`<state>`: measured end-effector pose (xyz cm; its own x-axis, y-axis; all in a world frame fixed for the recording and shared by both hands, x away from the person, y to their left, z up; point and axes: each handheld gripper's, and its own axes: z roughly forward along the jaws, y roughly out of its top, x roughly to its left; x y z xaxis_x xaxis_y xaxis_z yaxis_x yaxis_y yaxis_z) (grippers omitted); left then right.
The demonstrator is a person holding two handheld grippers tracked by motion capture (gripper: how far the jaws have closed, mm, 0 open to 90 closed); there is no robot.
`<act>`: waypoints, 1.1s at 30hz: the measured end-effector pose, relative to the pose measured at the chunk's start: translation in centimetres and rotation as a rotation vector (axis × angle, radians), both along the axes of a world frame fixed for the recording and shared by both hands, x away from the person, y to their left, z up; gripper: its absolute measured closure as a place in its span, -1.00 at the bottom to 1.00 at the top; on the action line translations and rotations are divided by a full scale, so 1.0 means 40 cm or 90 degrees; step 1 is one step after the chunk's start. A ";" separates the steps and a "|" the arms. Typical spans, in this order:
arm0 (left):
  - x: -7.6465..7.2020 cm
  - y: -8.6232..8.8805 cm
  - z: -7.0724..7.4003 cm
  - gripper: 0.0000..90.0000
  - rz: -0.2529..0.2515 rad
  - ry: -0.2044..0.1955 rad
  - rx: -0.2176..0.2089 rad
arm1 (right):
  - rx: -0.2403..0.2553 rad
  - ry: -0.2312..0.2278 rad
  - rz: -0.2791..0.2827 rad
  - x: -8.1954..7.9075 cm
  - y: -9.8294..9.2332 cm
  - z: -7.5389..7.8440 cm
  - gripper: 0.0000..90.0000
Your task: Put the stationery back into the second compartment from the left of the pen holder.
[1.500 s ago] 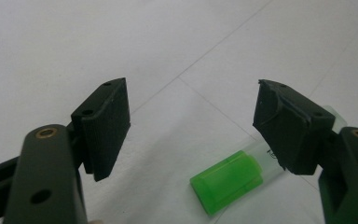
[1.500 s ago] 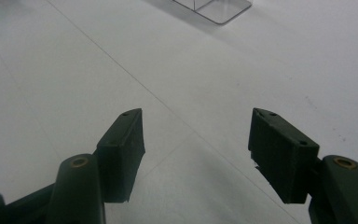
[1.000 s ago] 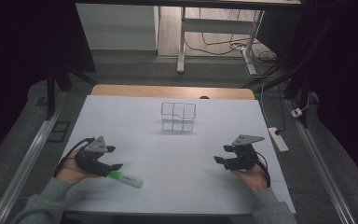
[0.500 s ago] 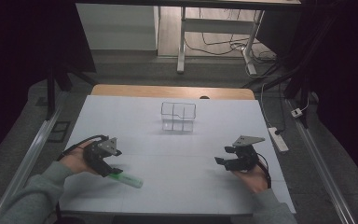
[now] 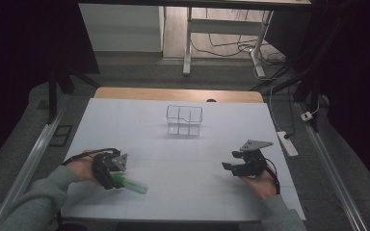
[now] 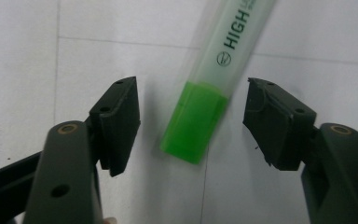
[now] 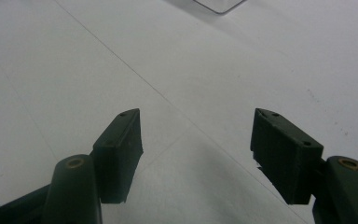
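L gripper sits at the near-left part of the white table, tipped down over a green highlighter. In the left gripper view the highlighter lies flat on the table between the two black jaws, green cap end nearest the camera, clear barrel w/ "HIGH" print running up and away. Jaws have just been closing in; a gap shows on each side of the cap, so pads are not yet pressing, i.e. tongs apart around the marker, not gripping.

Centre, far side: clear wire-edged compartment box, upright, well apart from both grippers. Table surface between it and the highlighter is unobstructed.

R gripper rests at the near-right part of the table, held level by the person's hand, grey three-cornered plate on top. In the right gripper view its jaws stand wide apart w/ only bare table between them.

Off the table at the right: white power strip on the floor, cable leading back
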<state>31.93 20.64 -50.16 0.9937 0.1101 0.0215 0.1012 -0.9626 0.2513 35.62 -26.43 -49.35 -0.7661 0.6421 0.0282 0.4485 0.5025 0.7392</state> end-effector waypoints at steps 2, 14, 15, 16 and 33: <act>-0.001 -0.002 -0.004 -0.15 -0.007 0.000 0.010 | 0.000 0.000 -0.001 0.000 0.000 0.000 -0.26; -0.004 -0.019 -0.012 0.35 -0.073 -0.002 0.057 | 0.008 0.008 -0.005 0.002 -0.003 -0.001 -0.26; -0.005 -0.022 -0.012 0.41 -0.083 -0.001 0.061 | 0.006 0.007 -0.006 0.002 -0.003 -0.001 -0.26; -0.006 -0.025 -0.011 0.47 -0.088 -0.002 0.066 | 0.001 0.005 -0.006 0.002 -0.003 -0.001 -0.26; -0.004 -0.011 0.057 0.48 0.009 -0.092 -0.011 | 0.007 -0.009 -0.003 -0.004 -0.001 0.007 -0.25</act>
